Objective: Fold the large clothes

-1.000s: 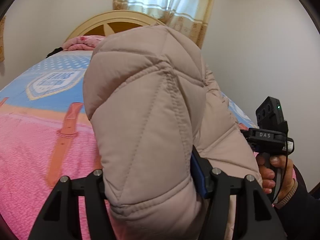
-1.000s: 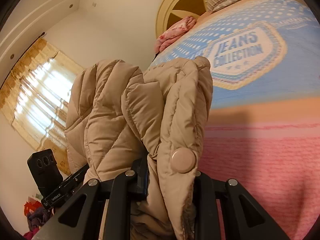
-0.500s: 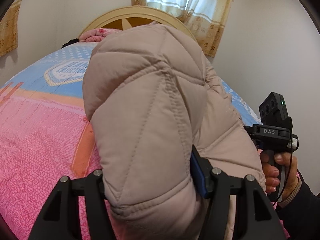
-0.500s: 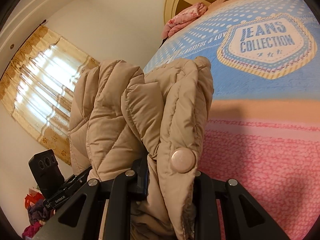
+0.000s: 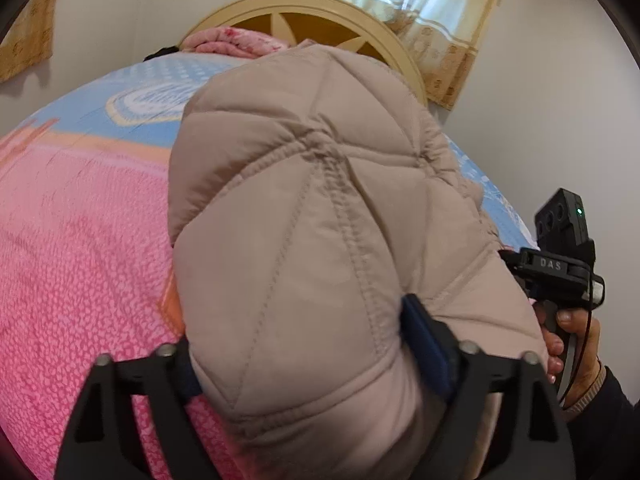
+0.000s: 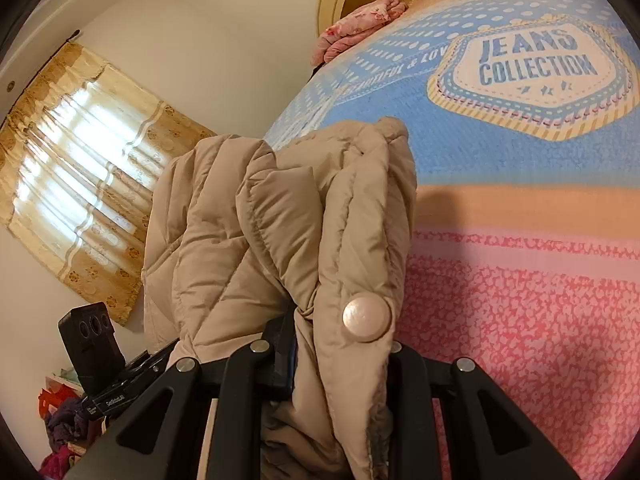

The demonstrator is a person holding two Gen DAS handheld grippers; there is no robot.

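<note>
A beige quilted puffer jacket (image 5: pixel 320 240) fills the left wrist view, bunched and held up above the bed. My left gripper (image 5: pixel 312 364) is shut on a thick fold of it. In the right wrist view the same jacket (image 6: pixel 280 240) shows a round pearly snap button (image 6: pixel 366 317) on its front edge. My right gripper (image 6: pixel 340 364) is shut on that edge, just below the button. The right gripper's handle and the hand holding it (image 5: pixel 560 280) show at the right of the left wrist view; the left gripper's body (image 6: pixel 96 356) shows at lower left of the right wrist view.
The bed has a pink and blue blanket (image 6: pixel 520 280) with a "JEANS COLLECTION" badge (image 6: pixel 532 68). A folded pink cloth (image 6: pixel 360 20) lies by the round cream headboard (image 5: pixel 320 16). Curtained window (image 6: pixel 80 168) on the wall. Clothes pile (image 6: pixel 60 420) on the floor at lower left.
Both grippers keep their hold on the jacket. Both views have tipped down toward the bed, which now fills more of each frame; the headboard sits lower in the left wrist view.
</note>
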